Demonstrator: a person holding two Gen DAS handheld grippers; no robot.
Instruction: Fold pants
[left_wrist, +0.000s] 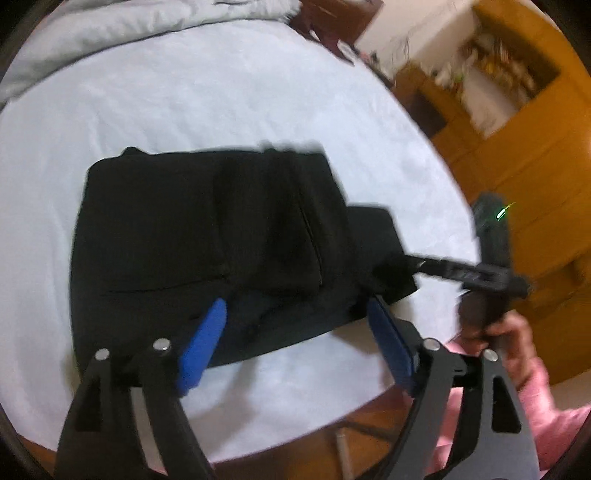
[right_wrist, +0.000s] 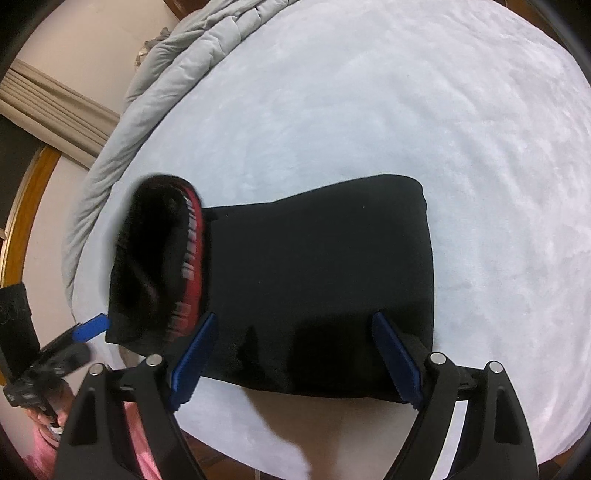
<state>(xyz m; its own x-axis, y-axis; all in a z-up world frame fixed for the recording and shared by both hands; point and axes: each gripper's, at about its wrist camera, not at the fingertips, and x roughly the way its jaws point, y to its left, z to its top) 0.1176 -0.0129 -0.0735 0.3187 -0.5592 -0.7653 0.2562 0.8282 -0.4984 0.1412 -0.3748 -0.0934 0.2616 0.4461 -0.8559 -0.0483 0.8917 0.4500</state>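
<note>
Both wrist views, steeply downward, close (sharing pants)

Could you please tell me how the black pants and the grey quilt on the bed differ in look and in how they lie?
The pants are black with a red printed band; the quilt is plain pale grey. The pants lie folded into a compact block near the front edge; the quilt sits bunched in ridges along the far side. Both open grippers, left and right, hover over the pants, none by the quilt. Both rest on the pale bed sheet.

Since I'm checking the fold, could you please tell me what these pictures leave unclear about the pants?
- Pants, right wrist view: the waistband end is motion-blurred, so its red lettering is unreadable.
- Left wrist view: black cloth hides the layers beneath.
- Right gripper, left wrist view: blurred; fingers indistinct.
- Bed: edges cut off in both views.
</note>
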